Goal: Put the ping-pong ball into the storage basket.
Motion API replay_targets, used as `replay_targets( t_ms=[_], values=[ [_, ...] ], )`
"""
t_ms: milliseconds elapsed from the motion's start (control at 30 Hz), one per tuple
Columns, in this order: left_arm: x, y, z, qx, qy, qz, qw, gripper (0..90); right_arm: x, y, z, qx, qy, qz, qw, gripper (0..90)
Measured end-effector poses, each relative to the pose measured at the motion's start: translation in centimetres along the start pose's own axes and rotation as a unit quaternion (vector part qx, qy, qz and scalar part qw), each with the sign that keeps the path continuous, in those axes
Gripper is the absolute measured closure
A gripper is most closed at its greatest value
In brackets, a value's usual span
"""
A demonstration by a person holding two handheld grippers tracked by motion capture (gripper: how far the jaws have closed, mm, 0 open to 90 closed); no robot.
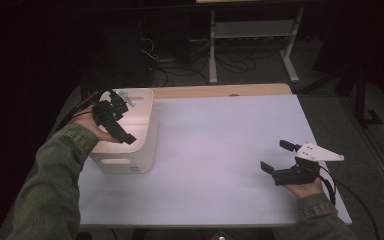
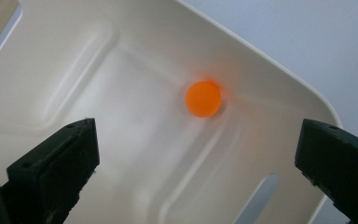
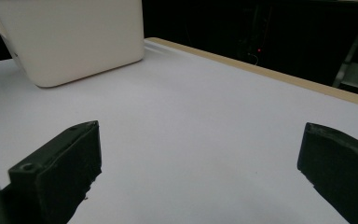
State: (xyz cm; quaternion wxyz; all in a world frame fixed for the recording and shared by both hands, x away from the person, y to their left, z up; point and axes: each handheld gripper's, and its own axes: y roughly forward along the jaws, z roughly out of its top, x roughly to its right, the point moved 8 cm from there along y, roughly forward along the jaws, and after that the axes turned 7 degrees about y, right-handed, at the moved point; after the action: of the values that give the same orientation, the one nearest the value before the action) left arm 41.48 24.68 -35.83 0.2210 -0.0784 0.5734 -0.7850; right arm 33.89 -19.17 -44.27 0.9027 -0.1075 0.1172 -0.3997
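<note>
An orange ball lies on the floor of a cream plastic bin, close to one inner wall. The bin stands at the table's left side. My left gripper hovers above the bin's opening, pointing down into it; its jaws stand wide apart with nothing between them, well above the ball. My right gripper is held near the table's right front, open and empty, facing across the white tabletop toward the bin.
The white tabletop has a wooden strip along its far edge. Beyond it the room is dark, with a metal stand and cables on the floor. A cable trails from each gripper.
</note>
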Motion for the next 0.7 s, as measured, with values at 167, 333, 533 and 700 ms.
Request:
replay_targets(
  t_ms=[167, 333, 533, 700],
  values=[
    [0.2, -0.7, 0.0, 0.009, 0.003, 0.005, 0.9999, 0.0, 0.0, 0.0, 0.0, 0.000, 0.000, 0.000, 1.0000, 0.0],
    [0.4, -1.5, 0.1, 0.026, 0.005, 0.006, 0.9996, 0.0, 0.0, 0.0, 0.0, 0.000, 0.000, 0.000, 1.0000, 0.0],
    [0.7, -2.2, 0.2, 0.044, 0.009, 0.008, 0.9989, 0.0, 0.0, -0.1, 0.0, 0.000, 0.001, 0.000, 1.0000, 0.0],
    [0.9, -2.7, 0.1, 0.056, 0.010, 0.009, 0.9984, 0.0, -0.1, -0.1, 0.0, 0.000, 0.001, 0.000, 1.0000, 0.0]
  ],
)
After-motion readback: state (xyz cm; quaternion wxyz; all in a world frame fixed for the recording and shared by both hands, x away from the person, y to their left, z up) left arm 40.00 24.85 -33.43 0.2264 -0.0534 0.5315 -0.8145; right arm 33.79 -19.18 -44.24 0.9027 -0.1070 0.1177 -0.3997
